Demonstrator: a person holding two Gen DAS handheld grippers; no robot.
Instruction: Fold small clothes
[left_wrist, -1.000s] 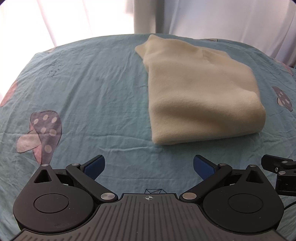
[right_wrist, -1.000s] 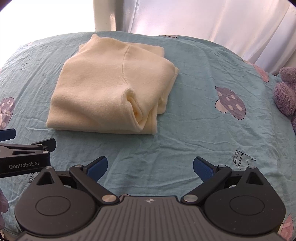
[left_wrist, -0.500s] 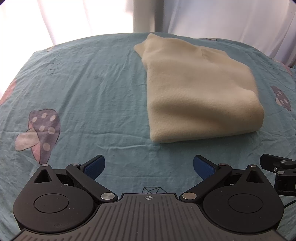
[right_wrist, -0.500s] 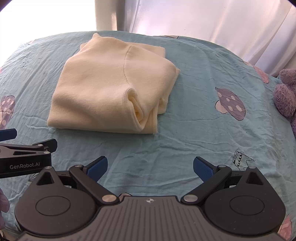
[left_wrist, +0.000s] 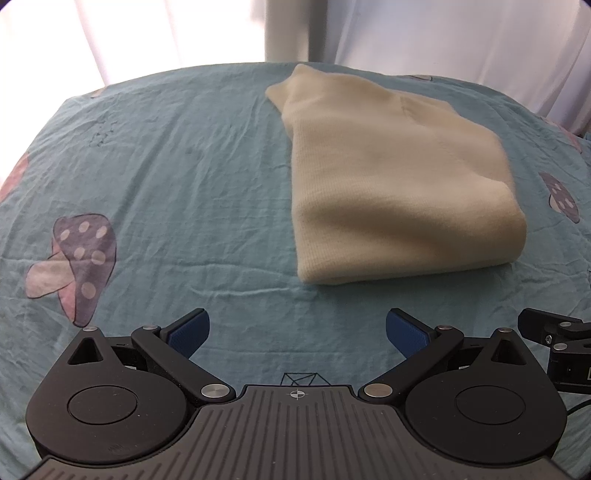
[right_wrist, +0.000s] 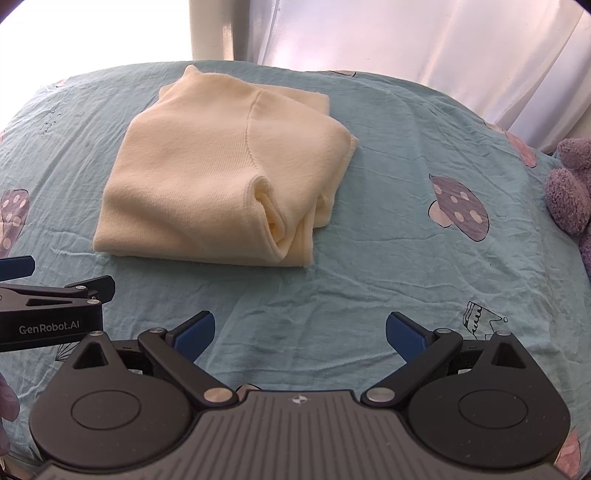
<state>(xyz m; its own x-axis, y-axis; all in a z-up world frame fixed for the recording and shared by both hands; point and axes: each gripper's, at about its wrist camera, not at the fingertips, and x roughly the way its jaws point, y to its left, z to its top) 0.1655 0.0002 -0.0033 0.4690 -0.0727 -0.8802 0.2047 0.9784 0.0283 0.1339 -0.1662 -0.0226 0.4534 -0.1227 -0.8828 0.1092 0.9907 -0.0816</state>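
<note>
As seen from the left wrist camera, the left gripper (left_wrist: 297, 330) was held low over a wrinkled teal bedsheet printed with purple mushrooms (left_wrist: 166, 177), its 2 blue-padded fingers (left_wrist: 188, 329) spread wide apart with nothing between them. A cream knitted garment, folded into a thick rectangular bundle (left_wrist: 391, 184), was laid flat on the sheet ahead and to the right of the fingers, clear of both pads, its rounded folded edge turned toward the camera. Part of the black body of the right gripper (left_wrist: 557, 339) was visible at the right edge, apart from the garment. White curtains (left_wrist: 443, 33) were hung behind the bed.

From the right wrist camera, the right gripper (right_wrist: 299, 330) was likewise held above the sheet (right_wrist: 388, 258), its blue pads (right_wrist: 406, 334) parted and nothing gripped. The folded cream garment (right_wrist: 207, 177) was seen ahead and to the left, with layered edges and a tucked-in fold shown at its near right corner. The left gripper (right_wrist: 51, 306), marked "GenRobot.AI", was placed at the left edge, near the garment's near left corner but not touching it. A fuzzy purple plush toy (right_wrist: 572, 188) was rested at the right edge of the bed, well apart from the garment.
</note>
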